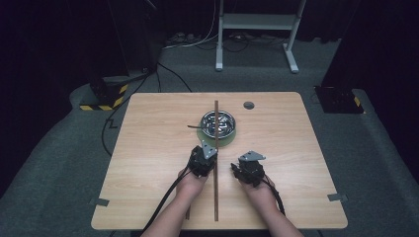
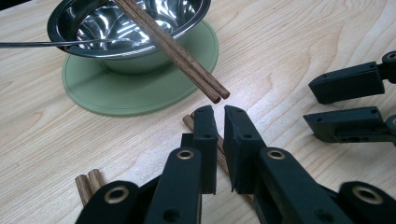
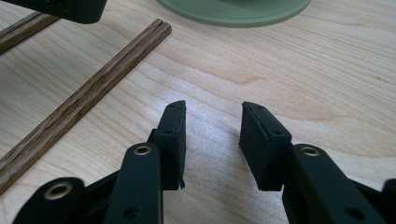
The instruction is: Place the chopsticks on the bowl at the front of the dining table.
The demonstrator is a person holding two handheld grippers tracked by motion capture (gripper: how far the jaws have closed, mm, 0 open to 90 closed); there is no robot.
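Observation:
A steel bowl (image 1: 218,123) (image 2: 126,28) stands on a round green mat (image 1: 228,139) (image 2: 135,95) (image 3: 233,11) at the middle of the wooden table (image 1: 148,148). One pair of brown chopsticks (image 1: 216,111) (image 2: 173,49) rests across the bowl's rim. Its near end hangs over the mat. A second pair (image 1: 216,197) (image 3: 93,88) lies flat on the table between my hands. My left gripper (image 1: 207,149) (image 2: 219,119) is shut just short of the mat, with those flat chopsticks running under its jaws. My right gripper (image 1: 237,167) (image 2: 312,105) (image 3: 212,121) is open over bare wood.
A thin metal handle (image 1: 192,127) (image 2: 28,44) juts from the bowl to the left. More chopstick ends (image 1: 188,215) (image 2: 88,184) lie by my left forearm. A round hole (image 1: 248,105) sits at the table's far side. A white stand (image 1: 257,29) and cables are on the floor beyond.

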